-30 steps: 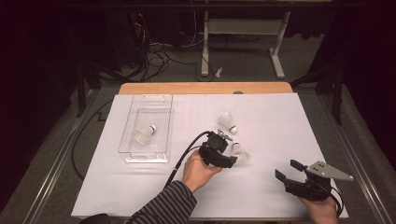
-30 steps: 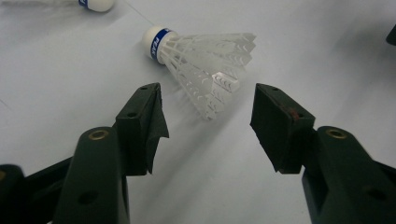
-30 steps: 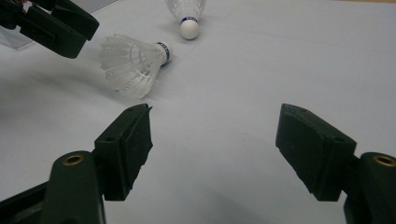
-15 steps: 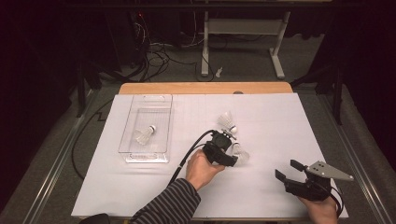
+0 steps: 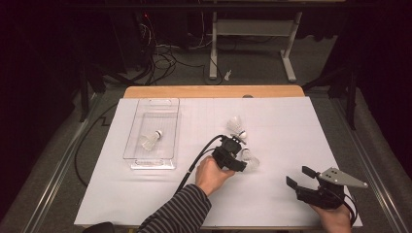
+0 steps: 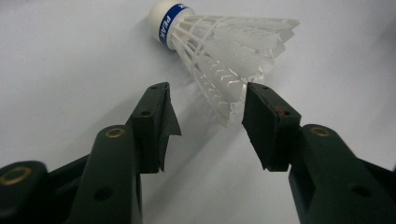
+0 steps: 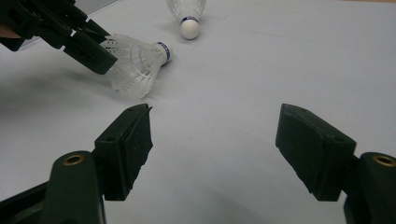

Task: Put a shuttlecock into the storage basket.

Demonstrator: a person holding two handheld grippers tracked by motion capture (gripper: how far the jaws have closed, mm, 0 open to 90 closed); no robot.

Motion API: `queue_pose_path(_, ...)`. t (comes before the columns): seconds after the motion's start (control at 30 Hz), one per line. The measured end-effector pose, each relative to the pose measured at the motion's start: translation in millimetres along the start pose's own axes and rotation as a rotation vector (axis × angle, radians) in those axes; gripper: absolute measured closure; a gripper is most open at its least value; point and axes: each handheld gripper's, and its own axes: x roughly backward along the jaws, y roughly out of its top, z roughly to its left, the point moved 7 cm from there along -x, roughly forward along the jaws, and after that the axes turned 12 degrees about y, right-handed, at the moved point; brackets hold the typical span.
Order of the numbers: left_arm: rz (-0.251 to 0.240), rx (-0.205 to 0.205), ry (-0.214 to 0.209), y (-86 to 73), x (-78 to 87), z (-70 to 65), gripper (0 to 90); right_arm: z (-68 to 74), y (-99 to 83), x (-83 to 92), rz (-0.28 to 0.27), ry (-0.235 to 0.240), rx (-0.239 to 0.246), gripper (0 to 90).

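Our left tongs [image 5: 241,162] have just been closing around the shuttlecock [image 6: 219,60] that lies on its side on the table [image 5: 291,126], and in the left gripper view the two black jaws now flank the lower edge of its feather skirt with daylight on both sides, so the pads are not yet pressing. Over the last second the hand has crept a little further onto the shuttlecock, which itself has not shifted. That tells us we are in the act of grasping: the jaws are narrowing, the skirt sits between them, and a firm hold should follow if we keep squeezing gently, since the feathers look easy to crush. From above, the skirt is partly hidden under the gripper, so we cannot say for sure how deep it sits. A second shuttlecock [image 5: 236,127] stands cork-down just beyond, and a third one [image 5: 149,141] already lies in the clear tray [image 5: 167,104] to the left, which we judge to be the destination. Our right tongs [image 5: 297,175] wait wide apart and empty near the table's near right corner.
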Motion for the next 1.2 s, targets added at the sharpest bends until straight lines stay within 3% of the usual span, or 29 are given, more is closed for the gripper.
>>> queue_pose_path(1.2,0.035,0.005,0.001,-2.4,-7.0,3.8,75.4,0.2,-0.2,-0.1,0.002,0.001,0.002,27.7)
